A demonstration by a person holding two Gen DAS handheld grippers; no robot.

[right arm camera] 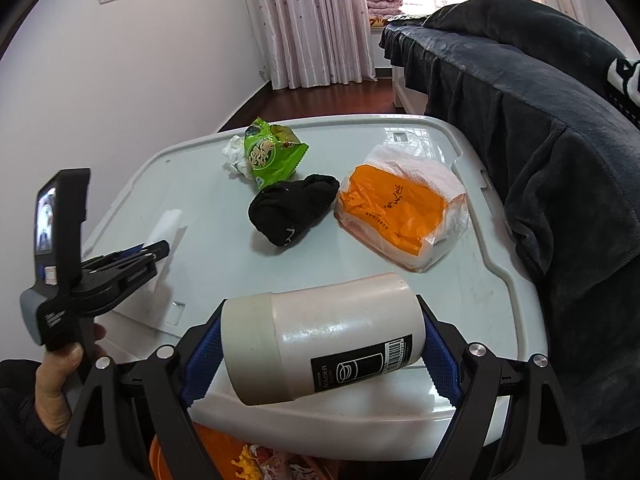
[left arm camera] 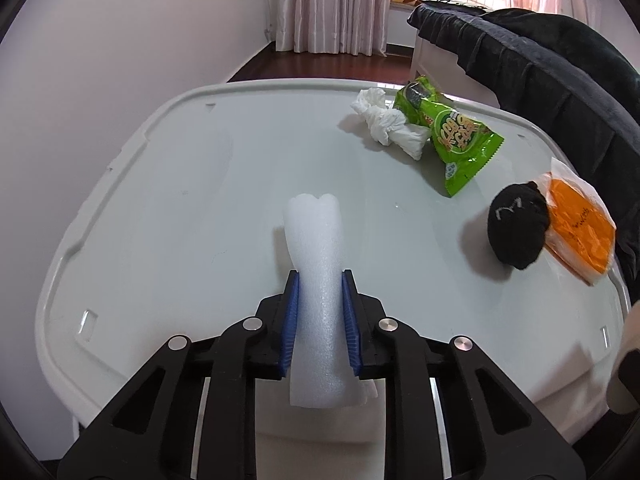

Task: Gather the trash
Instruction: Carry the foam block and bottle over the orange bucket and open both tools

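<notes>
My left gripper [left arm camera: 319, 276] is shut on a white foam strip [left arm camera: 316, 264], whose far end rests near the white table top [left arm camera: 180, 208]. In the right wrist view that left gripper [right arm camera: 162, 250] and foam strip [right arm camera: 166, 226] show at the left. My right gripper [right arm camera: 320, 328] is shut on a white cylindrical container [right arm camera: 320, 336] with a black label, held sideways between the blue pads. On the table lie a crumpled white tissue [left arm camera: 384, 124], a green snack bag [left arm camera: 452, 136], a black sock ball [left arm camera: 516, 228] and an orange-filled plastic bag [left arm camera: 580, 224].
A dark blanket-covered bed [right arm camera: 540, 100] runs along the right of the table. Below the table's near edge sits an orange bin [right arm camera: 224, 456] with wrappers inside. A person's hand [right arm camera: 56, 384] holds the left gripper's handle. Curtains [left arm camera: 328, 4] hang at the back.
</notes>
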